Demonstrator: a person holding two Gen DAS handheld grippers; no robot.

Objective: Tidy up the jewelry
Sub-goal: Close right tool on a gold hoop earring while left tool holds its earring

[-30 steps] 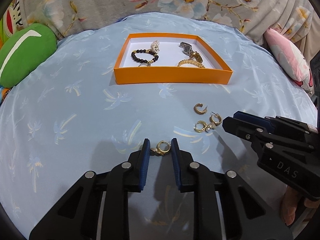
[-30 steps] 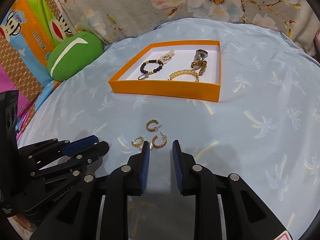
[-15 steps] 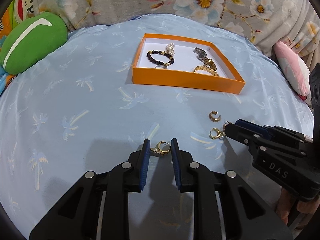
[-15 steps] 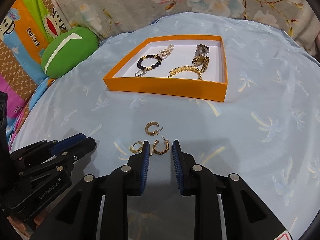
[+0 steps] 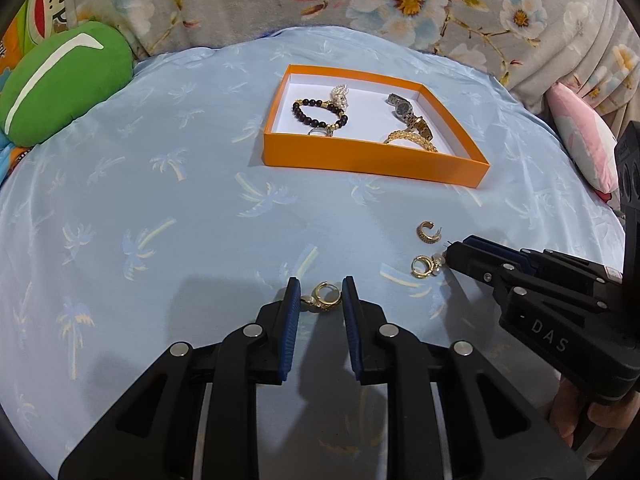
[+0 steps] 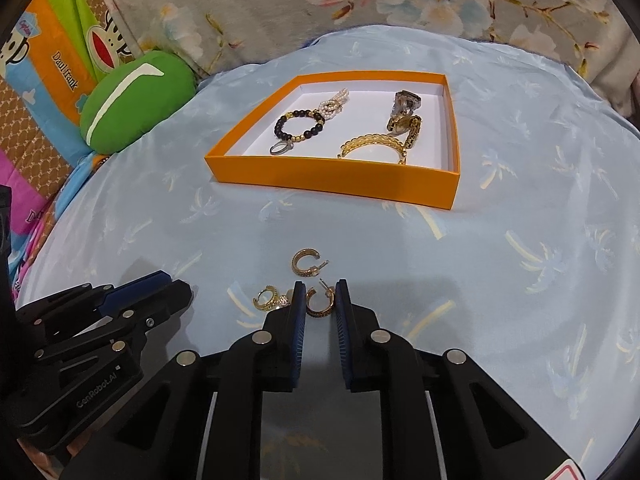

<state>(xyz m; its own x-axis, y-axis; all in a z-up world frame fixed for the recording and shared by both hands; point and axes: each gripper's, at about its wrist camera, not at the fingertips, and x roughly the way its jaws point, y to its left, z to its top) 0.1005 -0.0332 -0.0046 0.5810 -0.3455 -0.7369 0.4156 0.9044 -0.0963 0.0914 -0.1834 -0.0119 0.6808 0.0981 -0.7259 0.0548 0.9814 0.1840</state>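
Note:
On the blue palm-print cloth, my left gripper (image 5: 321, 294) is shut on a small gold hoop earring (image 5: 326, 297). My right gripper (image 6: 319, 300) is closing; its pads meet both sides of a gold half-hoop earring (image 6: 320, 307) lying on the cloth. Just beyond lie another half-hoop earring (image 6: 305, 267) and, to the left, a hoop earring with a pearl (image 6: 272, 299). The orange box (image 6: 332, 180) farther back holds a dark beaded bracelet (image 6: 300, 124), a pearl piece, a ring, a watch (image 6: 404, 114) and a gold bracelet (image 6: 374, 144).
A green cushion (image 5: 60, 84) lies at the cloth's far left. A pink cushion (image 5: 584, 140) lies at the right. Floral fabric (image 5: 400, 0) rises behind the box. A person's hand (image 5: 600, 416) holds the right gripper's body at the lower right of the left wrist view.
The right gripper's jaws have narrowed around the half-hoop earring. The left wrist view has shifted while its earring kept its place between the fingers.

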